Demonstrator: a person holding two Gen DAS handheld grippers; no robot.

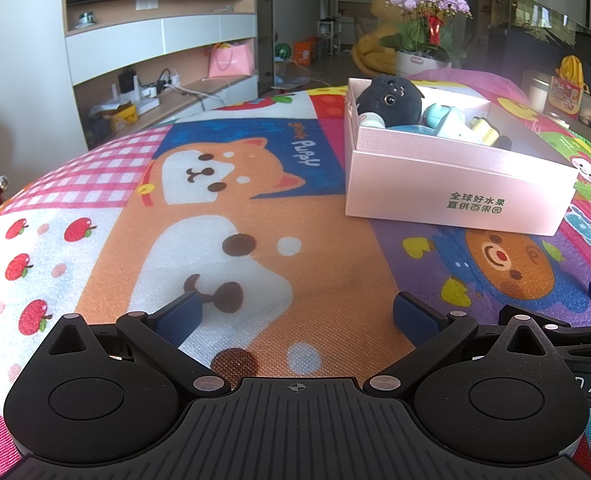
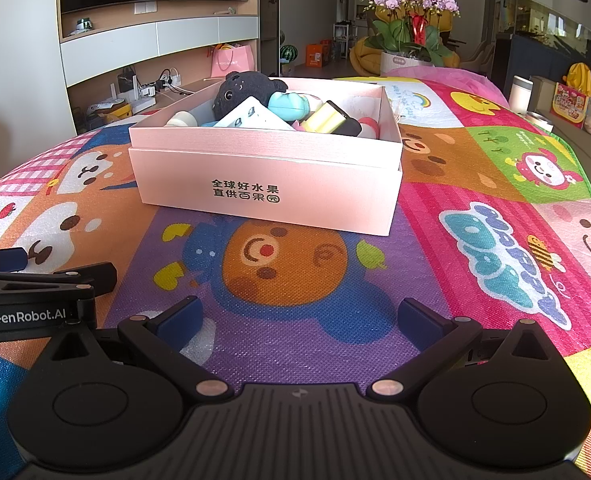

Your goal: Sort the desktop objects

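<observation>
Sorting looks all but done; both my jaws spread wide and hold nothing.

The pink box point(image 2: 267, 184) sits mid-counter on the cartoon mat point(image 2: 475, 216), its long axis running across my right gripper's point(image 2: 298, 316) view, printed side facing me; inside lie a black plush point(image 2: 239, 90), a white charger point(image 2: 251, 118) and a yellow piece point(image 2: 327, 120); my left gripper point(image 1: 297, 312) hovers over bare mat; I see nothing loose left to gather.

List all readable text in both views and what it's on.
"全球好水果 直供百果园": front of the pink box
"GenRobot.AI": left hand-held gripper body, right wrist view
"PUPPY": play mat, beside the dog
"HAPPY": play mat, right wrist view, partly cut off
Pink shopping bag print: too small to read
</observation>
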